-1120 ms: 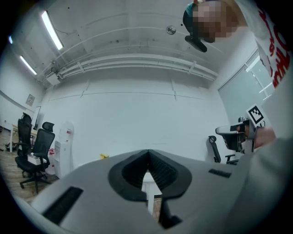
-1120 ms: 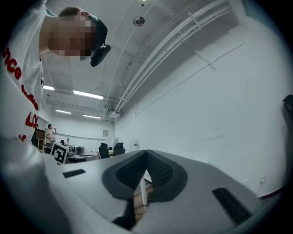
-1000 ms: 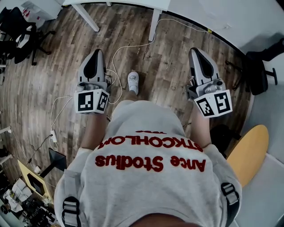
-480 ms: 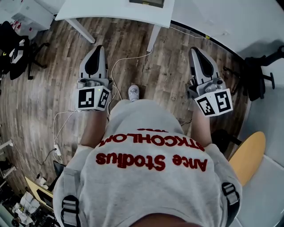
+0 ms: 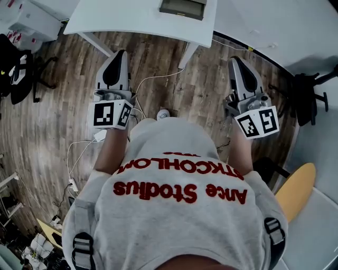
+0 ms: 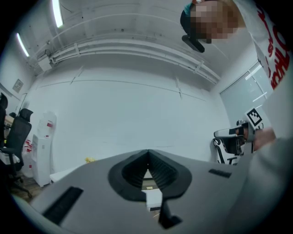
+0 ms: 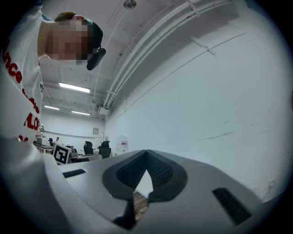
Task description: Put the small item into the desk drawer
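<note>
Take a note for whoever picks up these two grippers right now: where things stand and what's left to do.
Left gripper: jaws together, nothing between them.
Right gripper: jaws together, also empty.
Both are held out in front of the person, over the wood floor and short of the white desk.
A dark flat thing lies on the desk. The small item and the drawer show in no view.
Done: nothing that can be seen.
Left: reach the desk, find the small item, open the drawer, put the item in.
</note>
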A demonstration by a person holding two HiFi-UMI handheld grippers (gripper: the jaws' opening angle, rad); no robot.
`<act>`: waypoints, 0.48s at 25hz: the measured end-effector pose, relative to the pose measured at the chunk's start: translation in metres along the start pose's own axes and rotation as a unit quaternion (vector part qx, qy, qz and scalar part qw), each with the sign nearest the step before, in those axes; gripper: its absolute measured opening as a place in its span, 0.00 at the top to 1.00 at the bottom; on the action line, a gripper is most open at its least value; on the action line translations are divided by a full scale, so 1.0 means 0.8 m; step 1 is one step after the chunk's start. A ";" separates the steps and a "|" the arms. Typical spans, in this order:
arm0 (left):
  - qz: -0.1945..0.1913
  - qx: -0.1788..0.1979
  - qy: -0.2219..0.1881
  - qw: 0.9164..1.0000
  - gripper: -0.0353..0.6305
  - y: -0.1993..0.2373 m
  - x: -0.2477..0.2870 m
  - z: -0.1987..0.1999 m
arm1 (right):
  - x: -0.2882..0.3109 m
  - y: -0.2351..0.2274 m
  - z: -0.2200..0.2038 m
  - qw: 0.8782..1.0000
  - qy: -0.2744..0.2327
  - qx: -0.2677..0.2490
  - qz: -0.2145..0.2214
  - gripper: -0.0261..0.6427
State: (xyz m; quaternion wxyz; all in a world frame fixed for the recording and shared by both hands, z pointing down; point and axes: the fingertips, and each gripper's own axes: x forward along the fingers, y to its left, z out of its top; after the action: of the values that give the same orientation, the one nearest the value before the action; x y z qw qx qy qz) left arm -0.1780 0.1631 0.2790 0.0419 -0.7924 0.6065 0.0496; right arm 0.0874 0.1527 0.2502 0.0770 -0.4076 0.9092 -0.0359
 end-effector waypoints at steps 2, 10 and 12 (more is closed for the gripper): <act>0.001 -0.002 0.001 1.000 0.94 0.012 0.008 -0.002 | 0.013 -0.002 -0.001 1.000 0.000 0.006 -0.001 0.95; 0.006 -0.007 0.015 1.000 0.94 0.029 0.020 -0.015 | 0.031 -0.016 -0.011 1.000 0.009 0.020 -0.010 0.95; 0.008 -0.007 0.019 1.000 0.94 0.030 0.022 -0.020 | 0.034 -0.017 -0.012 1.000 0.005 0.025 -0.006 0.95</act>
State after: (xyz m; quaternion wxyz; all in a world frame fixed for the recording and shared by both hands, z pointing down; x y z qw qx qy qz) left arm -0.1964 0.1377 0.2922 0.0243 -0.7889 0.6129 0.0388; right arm 0.0779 0.1229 0.2586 0.0826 -0.4107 0.9060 -0.0606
